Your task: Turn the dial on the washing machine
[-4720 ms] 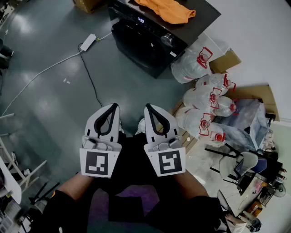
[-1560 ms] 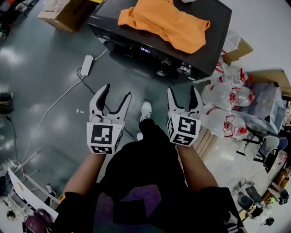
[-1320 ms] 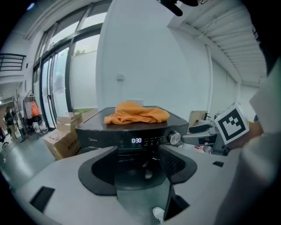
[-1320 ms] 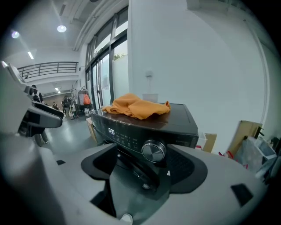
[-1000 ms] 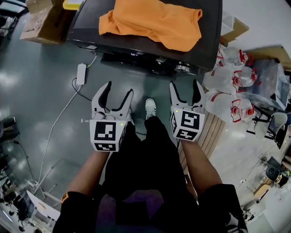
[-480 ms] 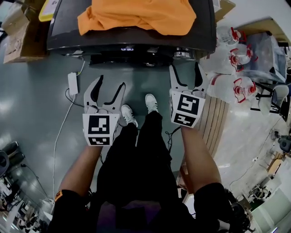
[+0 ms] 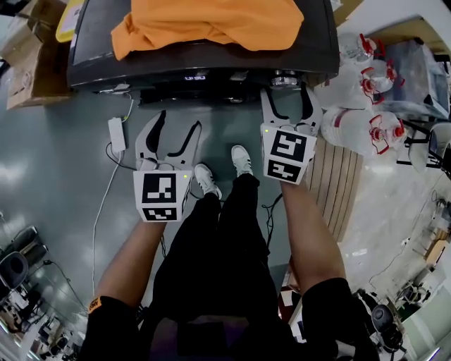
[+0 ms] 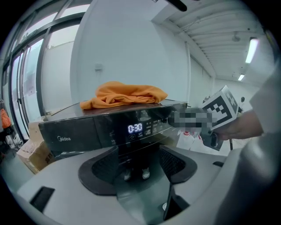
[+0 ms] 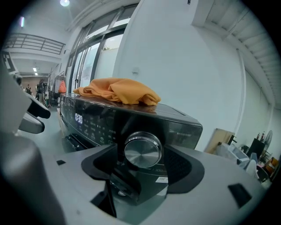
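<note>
Well, nearest in, the person's shoes [image 7: 242, 160] are planted on the floor [image 7: 63, 190], squared up to the washing machine [image 7: 204, 60]. The left gripper [image 7: 176, 123] hangs back from the front panel with its jaws spread and nothing between them. Its own view looks onto the lit display [image 8: 135, 128], so it looks parked out of the way rather than working.

The right gripper [image 7: 287, 95] is the busy one. It is pushed up to the right end of the front panel, just under the top's front edge, jaws wide apart. In the right gripper view the dial [image 9: 142, 149] sits squarely between the two pads, and the hold looks lined up for closing and twisting. I see a sliver of room on either side of the dial, so I'd judge no contact yet.

There is open floor to the left, with a power strip [image 7: 116, 134] lying there. Bags [image 7: 366, 120] crowd the machine's right corner, leaving less room to swing on that side. On top, the orange cloth [image 7: 211, 21] drapes toward the front edge but stays clear of the dial.
</note>
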A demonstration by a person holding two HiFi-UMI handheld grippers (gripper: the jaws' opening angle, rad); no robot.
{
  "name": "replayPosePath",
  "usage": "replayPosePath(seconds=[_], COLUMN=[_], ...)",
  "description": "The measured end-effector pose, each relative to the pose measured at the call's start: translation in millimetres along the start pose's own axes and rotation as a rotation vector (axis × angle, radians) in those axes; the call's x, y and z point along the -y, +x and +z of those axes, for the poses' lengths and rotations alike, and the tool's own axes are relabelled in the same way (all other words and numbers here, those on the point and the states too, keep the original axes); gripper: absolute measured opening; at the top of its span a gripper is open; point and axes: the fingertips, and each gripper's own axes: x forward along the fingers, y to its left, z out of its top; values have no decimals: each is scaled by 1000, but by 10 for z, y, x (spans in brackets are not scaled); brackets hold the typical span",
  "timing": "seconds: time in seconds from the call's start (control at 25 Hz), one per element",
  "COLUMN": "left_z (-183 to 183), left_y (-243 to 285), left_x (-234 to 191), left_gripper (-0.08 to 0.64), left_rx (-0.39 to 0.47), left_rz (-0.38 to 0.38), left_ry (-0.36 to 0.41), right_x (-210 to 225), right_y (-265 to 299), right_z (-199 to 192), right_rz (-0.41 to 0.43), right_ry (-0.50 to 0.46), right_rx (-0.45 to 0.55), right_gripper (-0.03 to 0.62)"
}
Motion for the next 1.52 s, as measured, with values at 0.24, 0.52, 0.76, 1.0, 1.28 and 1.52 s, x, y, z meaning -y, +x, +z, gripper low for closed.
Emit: replayPosePath(seconds=[0.24,0.52,0.76,1.0,1.28,1.52], left_z=[14,53,48,36,17,-21], left_y=[47,24,30,26,34,18], left_x=[-62,-20,-19,-51,-42,-4], left_gripper=[279,279,279,279,279,279], left_rx=[4,1,-2,-7,-17,-25], left_rz=[9,8,5,12,19,18], left_ry=[-1,6,-4,-10,4,13], right_x=[4,70,109,100,21,-11], right_y=[50,18,40,44,5,41], right_z=[-17,-23,-54,-71,-129,-55], right_rz=[-25,37,154,143,-4,-14], right_ry=[-3,151,457,395,-131,-213], right_rx=[-6,10,15,0,-38,-22], right_gripper=[287,284,284,292,322,313])
